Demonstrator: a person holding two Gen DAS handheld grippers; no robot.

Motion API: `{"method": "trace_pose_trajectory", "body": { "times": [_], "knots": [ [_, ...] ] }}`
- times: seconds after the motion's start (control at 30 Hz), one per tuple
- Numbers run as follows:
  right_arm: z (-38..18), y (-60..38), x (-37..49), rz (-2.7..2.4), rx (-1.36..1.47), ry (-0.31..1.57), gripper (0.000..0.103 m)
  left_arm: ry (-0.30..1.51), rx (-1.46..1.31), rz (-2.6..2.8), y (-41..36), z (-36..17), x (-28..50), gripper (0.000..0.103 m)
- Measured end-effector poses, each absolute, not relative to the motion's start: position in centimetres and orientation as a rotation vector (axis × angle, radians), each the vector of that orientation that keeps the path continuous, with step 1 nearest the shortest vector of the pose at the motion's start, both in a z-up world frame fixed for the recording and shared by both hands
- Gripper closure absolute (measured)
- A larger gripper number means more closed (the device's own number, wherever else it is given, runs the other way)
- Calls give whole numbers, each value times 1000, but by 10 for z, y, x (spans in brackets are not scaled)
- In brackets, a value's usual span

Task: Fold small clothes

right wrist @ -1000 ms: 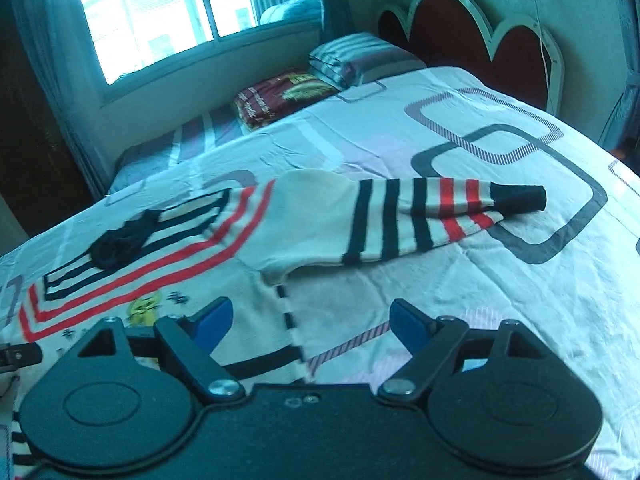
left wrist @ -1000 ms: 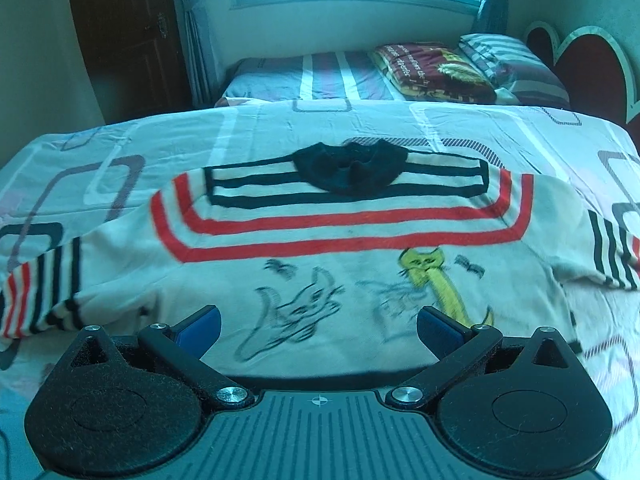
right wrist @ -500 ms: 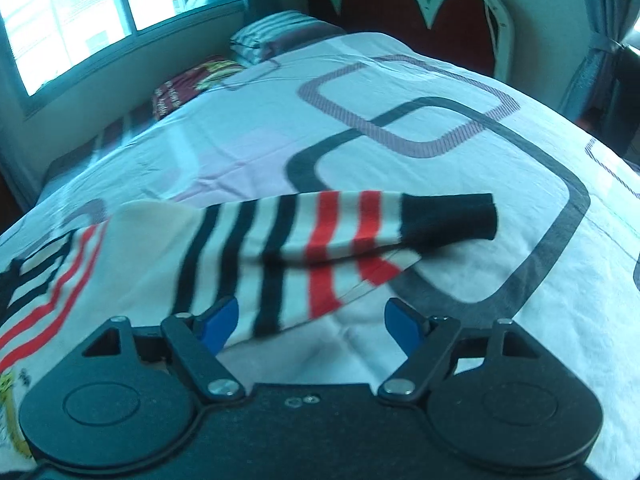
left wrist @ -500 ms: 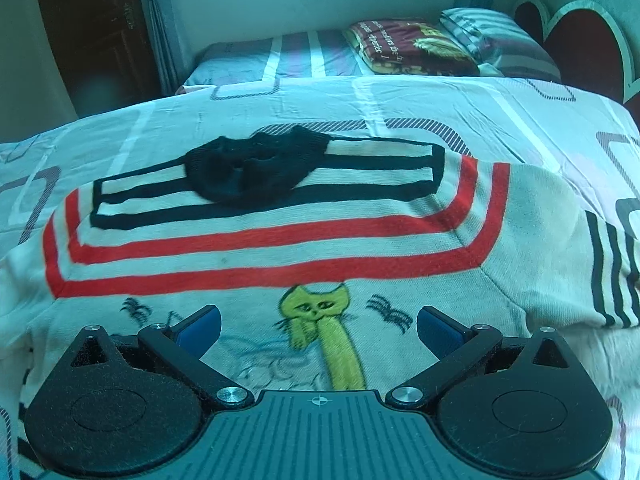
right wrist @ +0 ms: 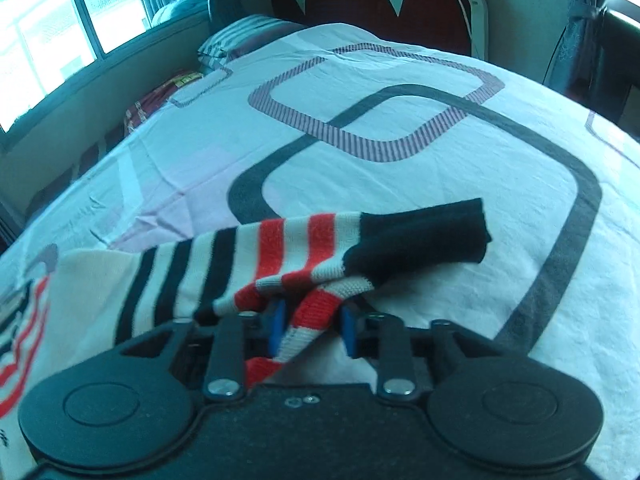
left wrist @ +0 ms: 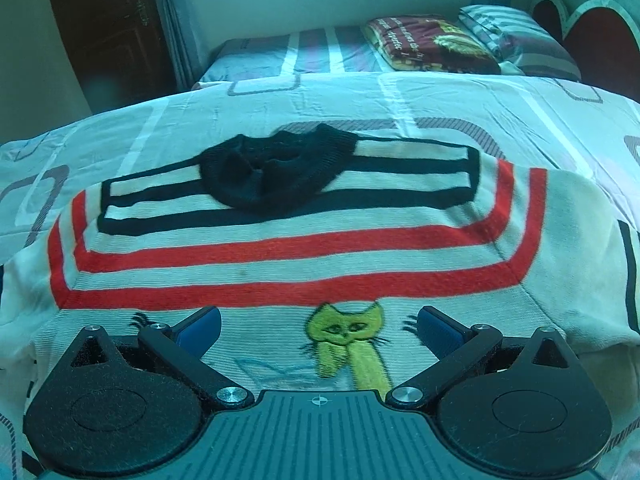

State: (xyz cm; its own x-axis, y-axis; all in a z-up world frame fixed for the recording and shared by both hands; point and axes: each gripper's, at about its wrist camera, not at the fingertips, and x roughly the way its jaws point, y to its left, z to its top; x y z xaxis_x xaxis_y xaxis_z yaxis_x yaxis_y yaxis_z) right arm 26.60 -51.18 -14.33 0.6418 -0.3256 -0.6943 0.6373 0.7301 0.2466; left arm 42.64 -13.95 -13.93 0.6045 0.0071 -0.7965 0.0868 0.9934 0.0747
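A small white knit sweater (left wrist: 304,276) with red and black stripes, a black collar (left wrist: 276,172) and a yellow cat (left wrist: 348,344) lies flat on the bed. My left gripper (left wrist: 318,326) is open and empty just above the sweater's chest. In the right wrist view its striped sleeve (right wrist: 280,256) with a black cuff (right wrist: 424,236) stretches to the right. My right gripper (right wrist: 312,328) is shut on the sleeve's lower edge, and the knit bunches between the blue pads.
The sweater lies on a white bedsheet (right wrist: 400,120) with dark square outlines. Pillows (left wrist: 516,36) and a folded red blanket (left wrist: 428,42) lie at the far end by the window. A red headboard (right wrist: 380,4) stands behind the bed.
My right gripper moved in onto the sleeve and closed on it. My left gripper moved forward and right over the sweater's chest, staying open.
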Motion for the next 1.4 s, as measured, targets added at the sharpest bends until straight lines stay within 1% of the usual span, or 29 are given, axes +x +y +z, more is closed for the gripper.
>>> {"method": "trace_pose_trajectory", "body": {
  "times": [0.13,0.3,0.4,0.5,0.57,0.6,0.63,0.7,0.87,0.93,1.0,1.07,1.17,1.3,1.33,1.37,1.4],
  "knots": [
    [-115,-476,279,-473,438,587,90,902,89,-30,-118,-132,428,0],
    [-78,-378,316,-203,301,548,90,881,38,4,-79,-120,431,0],
    [-76,-308,340,-24,262,585,90,874,7,40,-49,-114,431,0],
    [-94,-252,357,109,251,649,90,868,-18,75,-19,-112,432,0],
    [-112,-223,369,168,235,726,85,874,-30,81,-3,-115,433,0],
    [-120,-213,373,191,230,768,73,881,-35,79,2,-118,434,0],
    [-127,-207,377,202,227,805,55,890,-46,68,8,-120,435,0],
    [-129,-197,370,213,222,817,37,909,-73,37,14,-125,438,0],
    [-104,-218,343,148,200,731,37,975,-118,-44,13,-138,445,0],
    [-99,-230,335,113,198,711,33,1005,-136,-57,14,-143,445,0],
    [-97,-245,324,71,205,698,29,1031,-179,-60,16,-149,440,0],
    [-100,-254,310,45,227,691,29,1039,-251,-78,19,-153,435,0],
    [-107,-264,298,32,269,696,29,1033,-233,-46,18,-161,441,0],
    [-107,-265,292,8,237,677,30,1033,-351,-76,22,-176,451,0],
    [-106,-267,290,-2,235,669,30,1018,-366,-81,20,-177,451,3],
    [-105,-269,288,-9,241,660,30,1003,-378,-92,18,-177,451,13],
    [-104,-272,286,-17,246,651,29,1002,-381,-102,15,-178,452,38]
  ]
}}
